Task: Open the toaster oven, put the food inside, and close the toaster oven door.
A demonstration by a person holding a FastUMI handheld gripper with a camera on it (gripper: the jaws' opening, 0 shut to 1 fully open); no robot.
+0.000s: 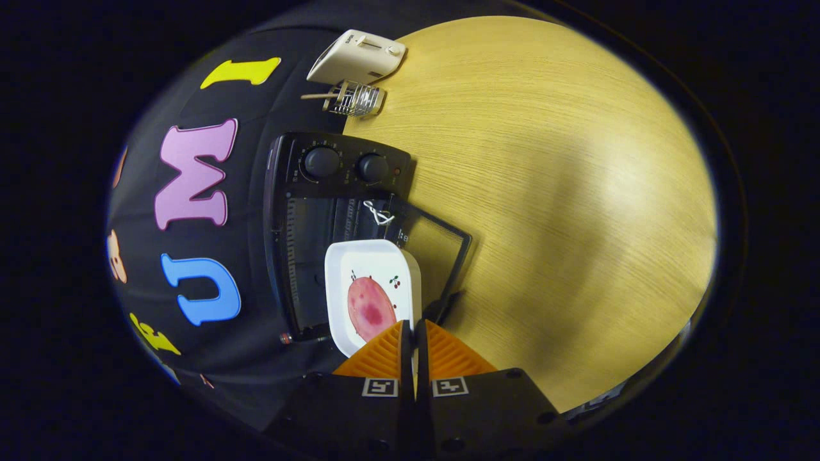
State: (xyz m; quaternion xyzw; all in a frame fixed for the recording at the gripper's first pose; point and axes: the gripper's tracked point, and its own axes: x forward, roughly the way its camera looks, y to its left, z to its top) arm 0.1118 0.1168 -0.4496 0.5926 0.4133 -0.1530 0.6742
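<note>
The gripper (pixel 412 330) pinches the near rim of a white tray (pixel 375 259) carrying pink food (pixel 370 307). Just ahead, the tray sits at the mouth of the black toaster oven (pixel 320 192), whose door (pixel 435 246) hangs open.

Hand-held gripper (pixel 413 330), ribbed fingers, square markers

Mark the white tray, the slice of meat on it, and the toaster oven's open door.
white tray (pixel 378 256): gripper view, bare far end.
slice of meat (pixel 370 308): gripper view, its middle.
toaster oven door (pixel 442 246): gripper view, glass pane.
</note>
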